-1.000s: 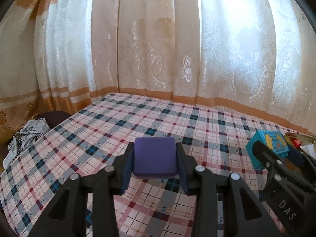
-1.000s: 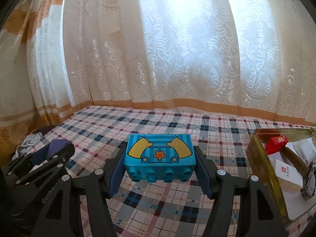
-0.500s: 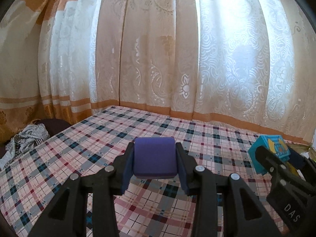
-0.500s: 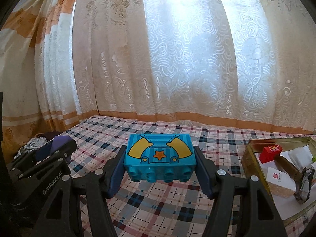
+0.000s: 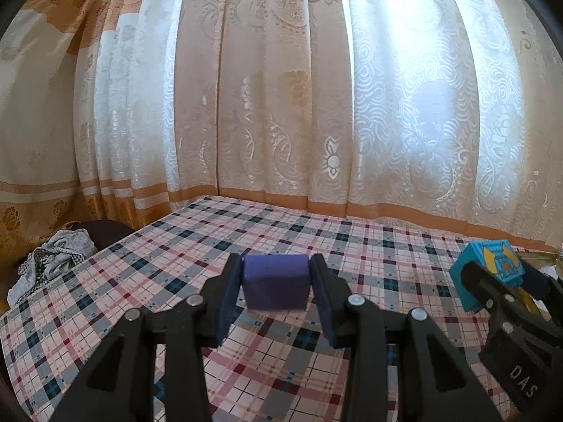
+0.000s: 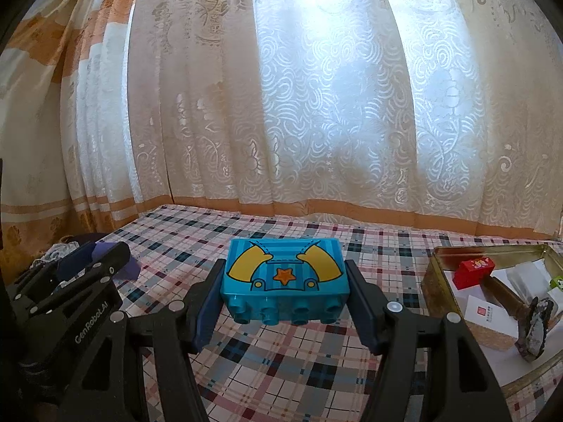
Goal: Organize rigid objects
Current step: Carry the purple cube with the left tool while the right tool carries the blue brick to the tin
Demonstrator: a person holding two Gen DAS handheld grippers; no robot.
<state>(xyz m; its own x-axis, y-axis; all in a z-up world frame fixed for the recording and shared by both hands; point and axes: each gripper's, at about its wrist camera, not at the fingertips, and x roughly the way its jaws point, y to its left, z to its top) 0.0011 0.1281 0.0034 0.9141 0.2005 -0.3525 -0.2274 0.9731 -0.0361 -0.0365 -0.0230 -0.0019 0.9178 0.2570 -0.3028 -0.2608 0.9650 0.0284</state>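
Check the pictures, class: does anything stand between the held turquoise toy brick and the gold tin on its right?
Nothing visible does. The turquoise toy brick is held above bare plaid cloth, and the gold tin sits open-topped to its right.

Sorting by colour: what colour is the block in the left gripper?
Purple block, clearest in the left wrist view.

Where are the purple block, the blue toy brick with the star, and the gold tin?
Purple rectangular block (image 5: 275, 286), left wrist view, front face.
Blue plastic toy brick (image 6: 284, 276), right wrist view, printed face.
Gold metal tin (image 6: 434, 283), right wrist view, left wall.
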